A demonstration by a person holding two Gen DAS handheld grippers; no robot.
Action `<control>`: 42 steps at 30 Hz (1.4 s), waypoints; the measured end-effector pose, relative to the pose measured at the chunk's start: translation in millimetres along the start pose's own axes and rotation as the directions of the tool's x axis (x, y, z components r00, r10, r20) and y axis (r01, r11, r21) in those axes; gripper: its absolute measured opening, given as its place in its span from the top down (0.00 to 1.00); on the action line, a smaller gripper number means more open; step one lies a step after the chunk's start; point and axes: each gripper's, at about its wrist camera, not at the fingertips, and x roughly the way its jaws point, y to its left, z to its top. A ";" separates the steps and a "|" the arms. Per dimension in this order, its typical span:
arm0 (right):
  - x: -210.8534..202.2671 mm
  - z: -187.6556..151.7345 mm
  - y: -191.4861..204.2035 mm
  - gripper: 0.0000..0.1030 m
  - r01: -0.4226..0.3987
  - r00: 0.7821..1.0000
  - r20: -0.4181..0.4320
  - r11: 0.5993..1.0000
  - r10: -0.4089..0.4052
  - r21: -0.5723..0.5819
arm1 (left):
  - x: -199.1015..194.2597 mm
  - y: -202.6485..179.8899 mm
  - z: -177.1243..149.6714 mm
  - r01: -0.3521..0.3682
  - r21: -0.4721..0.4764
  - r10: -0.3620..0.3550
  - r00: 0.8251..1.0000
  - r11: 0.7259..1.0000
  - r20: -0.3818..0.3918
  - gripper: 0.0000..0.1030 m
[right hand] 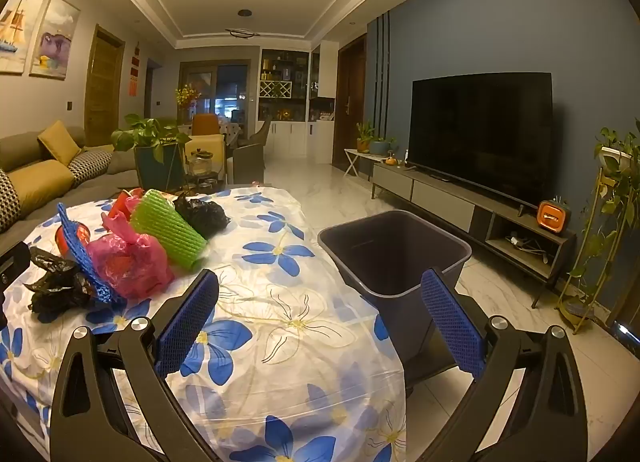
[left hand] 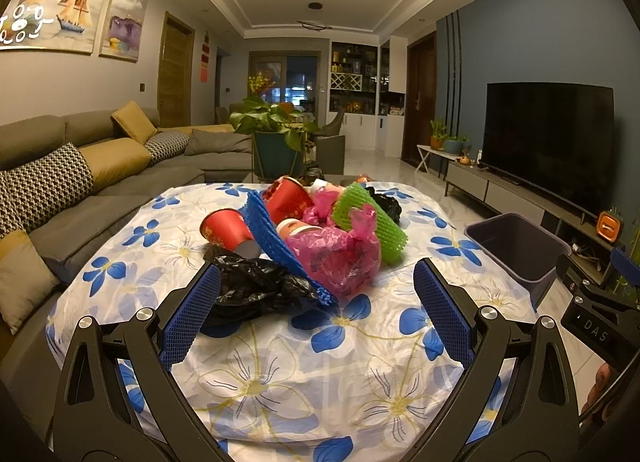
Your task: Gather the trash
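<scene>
Grey bin (right hand: 394, 250) seemingly empty beside table (right hand: 288, 302); left gripper (left hand: 316, 302), right gripper (right hand: 320, 306) both released.

The left gripper (left hand: 316, 294) has two black plastic arms with triangular cut-outs and round silver screws at the joints. Its fingers (left hand: 192, 318) carry blue pads with a fine grid texture. The right gripper (right hand: 320, 302) looks the same; its black body shows white letters "DAS".

Warm ceiling light; dim room; sharp centre; fisheye-bent, vignetted edges.
</scene>
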 end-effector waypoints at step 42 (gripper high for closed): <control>0.6 -4.9 -0.6 0.05 -0.005 1.000 0.000 1.000 0.005 0.005 | 0.6 4.1 -1.8 -0.008 -0.046 0.007 1.000 0.999 -0.007 0.07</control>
